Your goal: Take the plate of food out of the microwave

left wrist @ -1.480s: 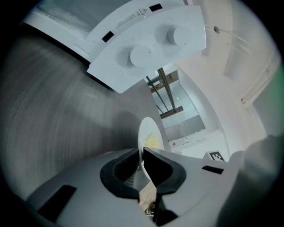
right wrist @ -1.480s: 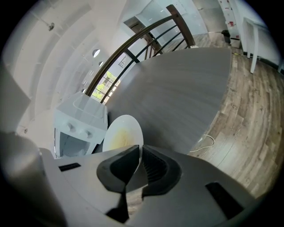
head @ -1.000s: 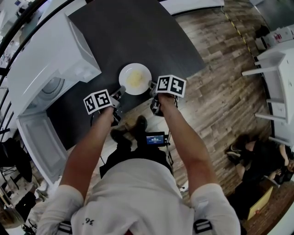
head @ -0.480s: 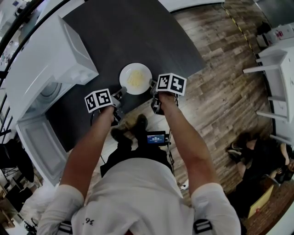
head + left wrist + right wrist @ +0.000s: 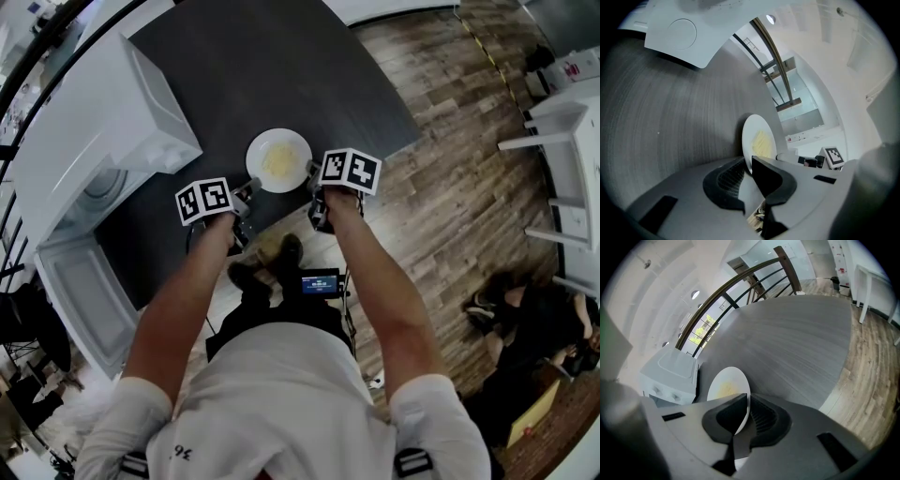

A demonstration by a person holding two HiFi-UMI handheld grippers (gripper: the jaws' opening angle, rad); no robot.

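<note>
Plate [image 5: 256,152] is out of the microwave [image 5: 94,122] and over the dark table [image 5: 281,66], just off the microwave's front corner and close to the table edge on your side. I can't tell if it's resting on the top or hanging just above it. The microwave door [image 5: 80,300] hangs open, well to the left.

Left gripper [image 5: 246,190]: jaws pinched on the near-left rim. Right gripper [image 5: 310,176]: jaws pinched on the near-right rim. Both bites are shallow, on the rim only, with the pads clear of the food [image 5: 278,161].

Handling, my read:
- The plate looks like glazed ceramic: rigid, so it won't flex, but it would chip or break if dropped or knocked on the table.
- The smooth rim is probably slippery under the pads, so don't ease either pinch until it's fully supported.
- It's moderately heavy. Both grips sit on your half of the rim, so the far edge will want to droop. Keep your wrists level and matched.
- The food is a low, flat pile at the centre. It looks loose and will slide if you tilt.
- Best hold is the flat rim band on opposite sides, a deeper bite if you regrip.
</note>
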